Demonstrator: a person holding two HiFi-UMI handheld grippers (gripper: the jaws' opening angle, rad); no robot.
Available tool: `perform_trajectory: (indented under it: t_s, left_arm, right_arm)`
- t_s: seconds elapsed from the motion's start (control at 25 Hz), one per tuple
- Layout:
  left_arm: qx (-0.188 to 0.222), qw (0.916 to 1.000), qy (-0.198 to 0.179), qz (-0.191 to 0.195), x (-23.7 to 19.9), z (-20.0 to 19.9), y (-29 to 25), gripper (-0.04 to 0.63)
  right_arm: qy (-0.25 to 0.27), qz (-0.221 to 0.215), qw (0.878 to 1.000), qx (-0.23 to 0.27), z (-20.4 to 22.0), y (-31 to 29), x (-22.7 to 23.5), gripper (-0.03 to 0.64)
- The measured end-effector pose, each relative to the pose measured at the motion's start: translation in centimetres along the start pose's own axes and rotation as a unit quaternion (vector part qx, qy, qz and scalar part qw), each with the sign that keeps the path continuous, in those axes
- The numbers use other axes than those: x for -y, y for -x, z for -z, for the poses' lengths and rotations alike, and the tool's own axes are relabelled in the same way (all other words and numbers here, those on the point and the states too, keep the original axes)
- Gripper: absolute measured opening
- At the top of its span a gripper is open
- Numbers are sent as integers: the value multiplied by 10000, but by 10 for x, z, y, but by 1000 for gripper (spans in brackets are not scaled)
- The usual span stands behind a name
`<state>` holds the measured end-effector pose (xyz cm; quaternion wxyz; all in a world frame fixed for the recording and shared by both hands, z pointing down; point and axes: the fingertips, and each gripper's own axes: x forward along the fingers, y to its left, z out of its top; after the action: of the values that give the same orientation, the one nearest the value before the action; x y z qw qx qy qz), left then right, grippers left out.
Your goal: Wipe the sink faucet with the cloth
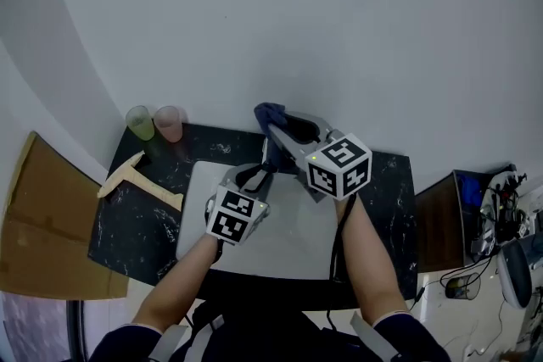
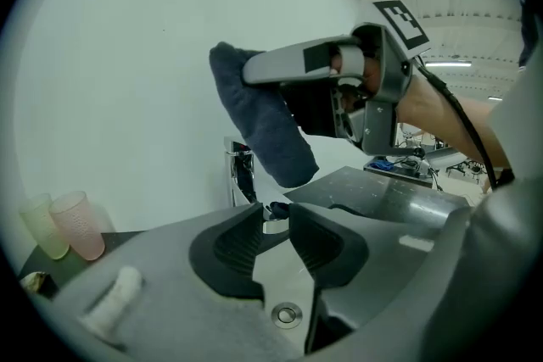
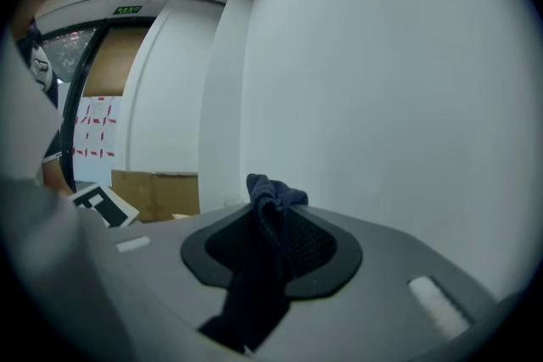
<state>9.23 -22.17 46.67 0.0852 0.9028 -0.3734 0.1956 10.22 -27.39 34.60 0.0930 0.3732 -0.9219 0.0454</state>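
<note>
- At the bottom middle of the head view, the left gripper (image 2: 273, 218) is held low over the pale sink (image 1: 197, 212).
- Its jaws are set a little apart, and the shiny end of the spout is caught between the tips. The pads look pressed on the spout's two sides, so this end is judged to be held steady.
- Just past those tips, in the middle of the left gripper view, the faucet (image 2: 241, 174) is seen at the back of the sink. Its post stands straight up, and its spout reaches low and forward toward the jaws.
- The right gripper (image 3: 271, 197) is clamped on the dark blue cloth (image 2: 267, 131). A small fold is pushed out past the tips, and the rest is left hanging down.
- In the left gripper view the cloth is held above the faucet and a little to the right. Its loose end hangs near the top of the post, and no touch can be made out.
- It is judged that the cloth must be brought down and to the left in that view, then rubbed up and down along the post. The hand with the cloth is the one free to do this.
- Farther back, at the upper left of the head view, a green cup (image 1: 140, 122) and a pink cup (image 1: 169, 123) are set side by side, well apart from the faucet.
- Behind it all, the plain wall (image 1: 297, 13) is seen.
</note>
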Motion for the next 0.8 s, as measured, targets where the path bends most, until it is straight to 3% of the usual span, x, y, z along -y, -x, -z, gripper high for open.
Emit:
perform_trajectory:
  t_s: [0.16, 0.32, 0.8]
  left_arm:
    - [-32, 10000, -21, 31, 0, -1, -1, 98]
    - [-62, 10000, -48, 50, 1, -2, -1, 97]
    - [-139, 9999, -71, -31, 1, -1, 0, 97]
  right_arm:
    - [175, -31, 9977, -662, 23, -20, 15, 106]
    - [237, -23, 9956, -902, 29, -34, 30, 104]
    - [-438, 868, 9943, -438, 33, -27, 77, 104]
